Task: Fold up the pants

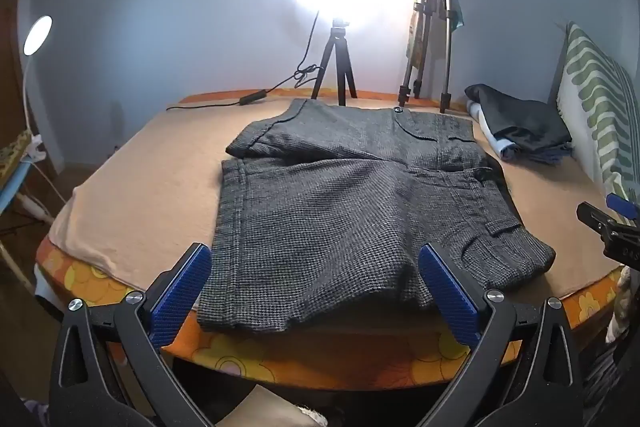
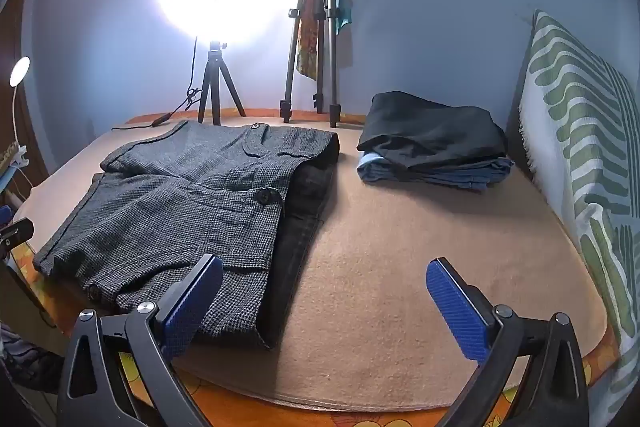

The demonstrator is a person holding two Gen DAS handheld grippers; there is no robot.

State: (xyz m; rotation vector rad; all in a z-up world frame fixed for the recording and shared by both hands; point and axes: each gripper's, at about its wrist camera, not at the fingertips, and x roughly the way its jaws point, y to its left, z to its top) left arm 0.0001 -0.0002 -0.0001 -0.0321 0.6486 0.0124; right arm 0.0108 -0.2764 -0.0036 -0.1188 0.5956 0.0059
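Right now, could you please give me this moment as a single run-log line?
stage: pre-grasp | left tool: open, empty | right tool: open, empty | grey houndstooth shorts: flat, unfolded | folded clothes stack: far right

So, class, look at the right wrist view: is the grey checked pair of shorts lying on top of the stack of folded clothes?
No: the grey checked shorts lie flat on the tan blanket, apart from the stack of folded clothes further back.
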